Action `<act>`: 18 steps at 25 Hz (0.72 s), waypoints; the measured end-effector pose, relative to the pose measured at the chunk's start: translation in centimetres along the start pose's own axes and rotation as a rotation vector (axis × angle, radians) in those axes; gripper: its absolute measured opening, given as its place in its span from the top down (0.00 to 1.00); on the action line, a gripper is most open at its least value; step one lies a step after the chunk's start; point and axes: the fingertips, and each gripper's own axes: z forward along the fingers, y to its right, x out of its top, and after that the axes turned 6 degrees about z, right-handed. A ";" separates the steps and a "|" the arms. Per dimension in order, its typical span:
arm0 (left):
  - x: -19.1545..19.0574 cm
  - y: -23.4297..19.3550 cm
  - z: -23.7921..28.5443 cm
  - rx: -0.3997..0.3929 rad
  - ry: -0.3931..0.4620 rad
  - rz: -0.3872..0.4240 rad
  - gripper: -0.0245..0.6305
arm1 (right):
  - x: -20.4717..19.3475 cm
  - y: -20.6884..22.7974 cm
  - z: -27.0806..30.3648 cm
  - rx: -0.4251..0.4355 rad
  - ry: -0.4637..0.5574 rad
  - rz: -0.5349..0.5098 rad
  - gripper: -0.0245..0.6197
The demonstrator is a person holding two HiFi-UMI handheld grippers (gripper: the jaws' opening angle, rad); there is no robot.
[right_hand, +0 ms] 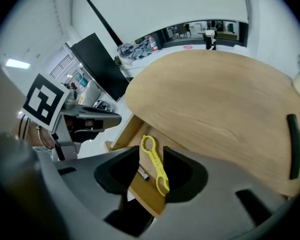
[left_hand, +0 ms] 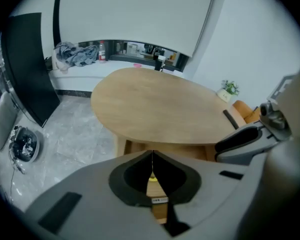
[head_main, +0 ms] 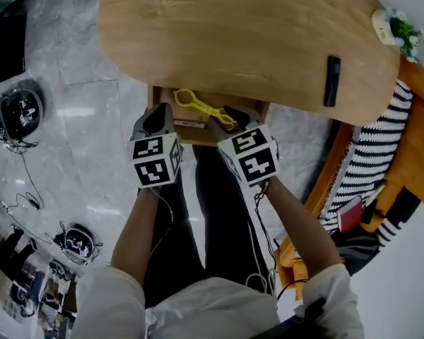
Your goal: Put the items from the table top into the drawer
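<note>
1. Grey marble floor (head_main: 92,119) lies under an oval wooden tabletop (head_main: 233,41). The drawer (head_main: 156,97) beneath its near edge is pulled out, at frame centre.
2. Yellow plastic opener (head_main: 205,108) already lies flat in the drawer. It has a ring at one end, a narrow waist and a hook at the other. It looks like thin, hard plastic and is probably very light.
3. Black bar (head_main: 332,80) sits on the tabletop at right, close to the near edge. It is slim, straight and matte, and what it is exactly I can't tell.
4. Handling guess: the bar is rigid and light with smooth sides, so it may slip. Best hold is across the short width at mid-length, with the jaws straddling it from above since it lies flat.
5. Small potted plant (head_main: 398,28) stands at the upper right edge in a white pot. It is likely fragile, so grip the pot body, not the leaves.
6. Left tool (head_main: 159,115) has its jaws closed together on nothing.
7. Right tool (head_main: 233,115) has its jaws apart. The opener shows through the gap, but the pads aren't on it.
</note>
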 end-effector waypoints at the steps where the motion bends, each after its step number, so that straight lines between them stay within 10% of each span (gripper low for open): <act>1: 0.6 0.9 0.1 -0.012 0.002 0.020 0.95 | -0.2 0.7 -0.6 -0.012 0.012 0.024 0.74; 18: 7.8 17.8 5.6 -0.202 0.045 0.271 0.95 | -4.4 18.8 -10.8 -0.257 0.188 0.353 0.74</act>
